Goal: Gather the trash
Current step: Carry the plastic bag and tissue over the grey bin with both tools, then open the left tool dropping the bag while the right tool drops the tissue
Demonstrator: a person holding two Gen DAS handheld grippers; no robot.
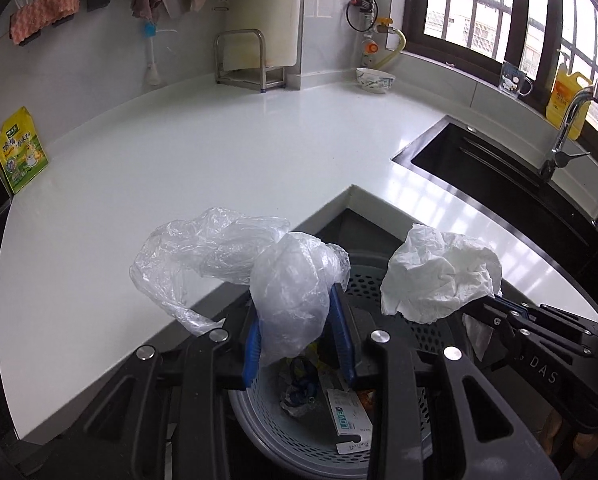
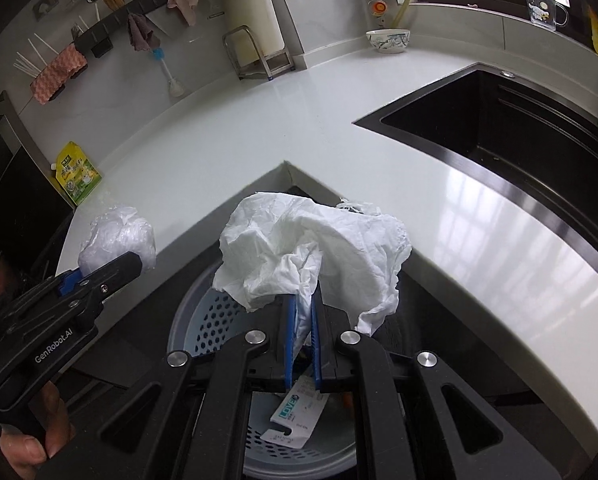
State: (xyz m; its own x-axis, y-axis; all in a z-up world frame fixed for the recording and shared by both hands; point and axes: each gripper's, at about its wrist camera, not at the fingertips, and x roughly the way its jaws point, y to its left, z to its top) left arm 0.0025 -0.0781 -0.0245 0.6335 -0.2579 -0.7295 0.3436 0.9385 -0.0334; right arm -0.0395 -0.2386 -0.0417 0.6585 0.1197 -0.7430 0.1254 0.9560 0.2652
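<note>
My left gripper (image 1: pixel 297 312) is shut on a crumpled clear plastic bag (image 1: pixel 259 272) and holds it above a perforated grey trash basket (image 1: pixel 299 440) below the counter corner. My right gripper (image 2: pixel 303 312) is shut on a crumpled white paper towel (image 2: pixel 319 248) over the same basket (image 2: pixel 203 320). Each gripper shows in the other's view: the right one (image 1: pixel 495 312) with the towel (image 1: pixel 439 272), the left one (image 2: pixel 99 276) with the bag (image 2: pixel 115 232). A white carton scrap (image 1: pixel 347 416) and other trash lie in the basket.
The white L-shaped counter (image 1: pixel 219 152) wraps around the basket. A black sink (image 1: pixel 479 160) with a faucet (image 1: pixel 567 128) is at right. A yellow-green pouch (image 1: pixel 19 152), a metal rack (image 1: pixel 247 60), a bowl (image 1: pixel 375 80) and a yellow bottle (image 1: pixel 567 100) stand along the back.
</note>
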